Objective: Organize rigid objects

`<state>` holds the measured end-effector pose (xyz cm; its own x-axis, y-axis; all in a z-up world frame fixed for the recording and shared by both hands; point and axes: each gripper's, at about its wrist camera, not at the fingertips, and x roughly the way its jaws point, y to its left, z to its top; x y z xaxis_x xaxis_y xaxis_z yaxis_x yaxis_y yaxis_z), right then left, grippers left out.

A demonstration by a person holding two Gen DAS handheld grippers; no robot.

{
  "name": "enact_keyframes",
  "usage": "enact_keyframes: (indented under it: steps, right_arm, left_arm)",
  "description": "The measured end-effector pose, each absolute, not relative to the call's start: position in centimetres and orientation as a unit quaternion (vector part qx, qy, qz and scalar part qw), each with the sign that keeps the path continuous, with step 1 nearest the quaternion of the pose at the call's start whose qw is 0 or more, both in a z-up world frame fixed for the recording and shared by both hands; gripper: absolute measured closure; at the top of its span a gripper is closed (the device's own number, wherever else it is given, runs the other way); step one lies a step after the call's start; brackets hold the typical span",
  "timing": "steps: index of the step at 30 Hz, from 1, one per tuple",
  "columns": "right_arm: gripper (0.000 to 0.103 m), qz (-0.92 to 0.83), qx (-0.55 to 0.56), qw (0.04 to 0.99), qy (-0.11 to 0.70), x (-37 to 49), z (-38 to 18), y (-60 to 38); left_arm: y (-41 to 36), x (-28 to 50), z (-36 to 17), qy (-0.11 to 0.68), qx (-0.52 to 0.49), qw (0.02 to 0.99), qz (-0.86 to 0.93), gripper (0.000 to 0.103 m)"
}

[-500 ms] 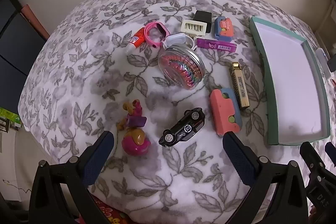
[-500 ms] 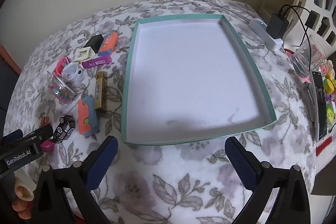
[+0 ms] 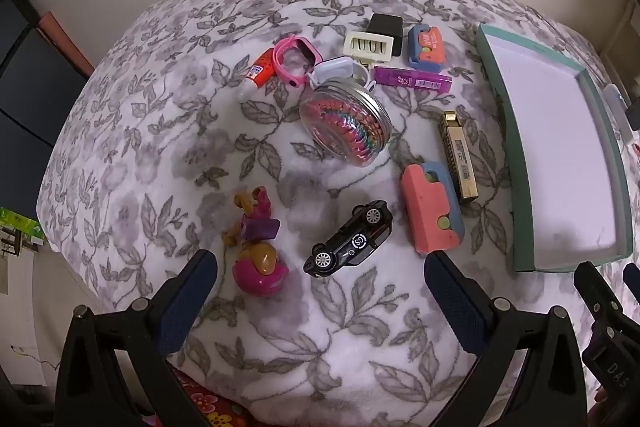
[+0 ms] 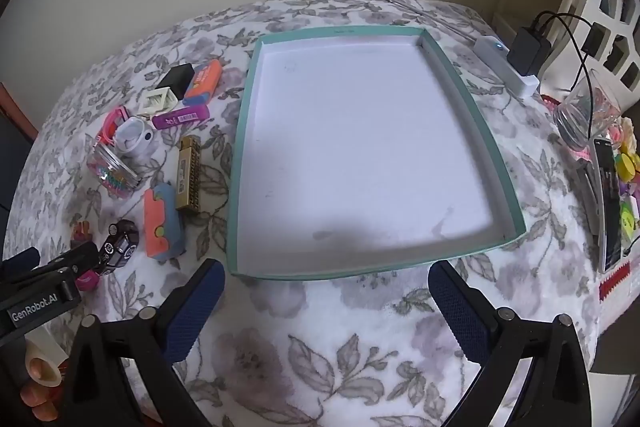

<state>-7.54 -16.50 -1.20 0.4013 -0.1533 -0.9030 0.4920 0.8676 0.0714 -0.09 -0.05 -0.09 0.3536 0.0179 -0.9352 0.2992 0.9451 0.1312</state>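
A black toy car [image 3: 350, 241] lies tipped on its side on the floral cloth [image 3: 160, 147], between a pink figure [image 3: 258, 251] and a pink-blue case [image 3: 430, 213]. The teal-rimmed tray [image 4: 472, 107] — white-floored, bare — sits just right of the clutter. Left gripper [image 3: 320, 287] and right gripper [image 4: 326, 297] both gape wide, grasping nothing.

The left gripper [image 3: 318, 285] hangs wide open over a floral blanket [image 3: 160, 131], with nothing between its blue fingers [image 3: 188, 303]. Just ahead lie a pink toy [image 3: 260, 259] and a black car [image 3: 350, 241] on its side, then a pink-and-blue case [image 3: 430, 207], a harmonica [image 3: 460, 157] and a jar [image 3: 346, 121]. A teal tray [image 3: 520, 163] sits at the right.
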Motion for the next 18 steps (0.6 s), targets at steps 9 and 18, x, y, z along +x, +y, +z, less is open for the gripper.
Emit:
enact_keyframes:
  steps: [9, 18]
  right_arm:
    - [0.0, -0.201, 0.159, 0.82, 0.512, -7.22, -1.29, -15.97]
    - [0.0, -0.201, 0.159, 0.819, 0.513, -7.24, -1.35, -16.06]
  left_arm:
    - [0.19, 0.03, -0.39, 0.564, 0.143, 0.809, -0.087, 0.0]
    - [0.22, 0.08, -0.46, 0.564, 0.143, 0.809, -0.085, 0.0]
